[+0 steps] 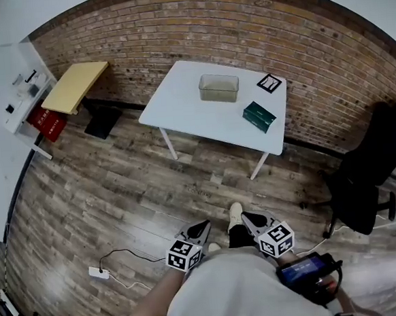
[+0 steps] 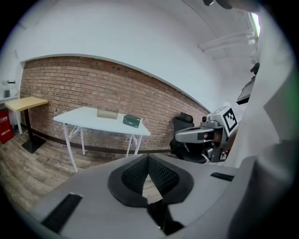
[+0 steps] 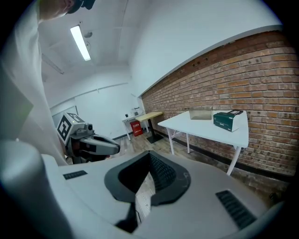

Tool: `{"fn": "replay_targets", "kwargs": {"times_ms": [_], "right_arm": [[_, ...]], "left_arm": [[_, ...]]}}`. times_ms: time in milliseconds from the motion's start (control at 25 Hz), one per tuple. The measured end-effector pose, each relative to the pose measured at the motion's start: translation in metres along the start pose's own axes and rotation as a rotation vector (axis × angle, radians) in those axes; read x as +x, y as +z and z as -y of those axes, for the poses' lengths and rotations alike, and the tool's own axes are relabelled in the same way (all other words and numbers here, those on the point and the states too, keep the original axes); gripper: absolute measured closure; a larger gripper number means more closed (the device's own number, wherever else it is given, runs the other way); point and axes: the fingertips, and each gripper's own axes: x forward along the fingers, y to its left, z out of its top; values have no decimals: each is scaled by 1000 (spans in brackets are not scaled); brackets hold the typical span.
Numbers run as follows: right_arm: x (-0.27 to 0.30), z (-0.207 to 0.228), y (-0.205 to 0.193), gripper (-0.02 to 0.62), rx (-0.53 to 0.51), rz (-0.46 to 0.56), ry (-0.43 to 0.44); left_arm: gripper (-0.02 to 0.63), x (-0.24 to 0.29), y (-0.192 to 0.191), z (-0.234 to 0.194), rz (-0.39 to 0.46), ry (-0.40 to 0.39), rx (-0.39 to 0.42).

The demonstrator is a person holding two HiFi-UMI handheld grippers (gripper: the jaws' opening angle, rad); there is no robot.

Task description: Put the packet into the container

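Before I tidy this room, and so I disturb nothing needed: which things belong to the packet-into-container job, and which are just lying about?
Job: green packet, clear container, white table, left gripper, right gripper.
Lying about: marker card, yellow desk, red box, black office chair, power strip.

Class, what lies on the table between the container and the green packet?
Nothing: the head view shows bare white table between container and packet.

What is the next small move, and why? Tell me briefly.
Probably step toward the white table: the green packet lies there beside the clear container, while the left gripper and right gripper are shut, empty and far short of it.
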Motion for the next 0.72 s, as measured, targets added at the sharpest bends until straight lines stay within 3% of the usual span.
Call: {"fn": "replay_targets", "kwargs": {"times_ms": [200,720], "right_arm": [[17,10,27,589,-22,35,-4],[8,27,25,589,7,27,-37]], "left_arm": [[598,3,19,-16,20,20,14],[598,22,26,-9,-9,-2,41]]}}
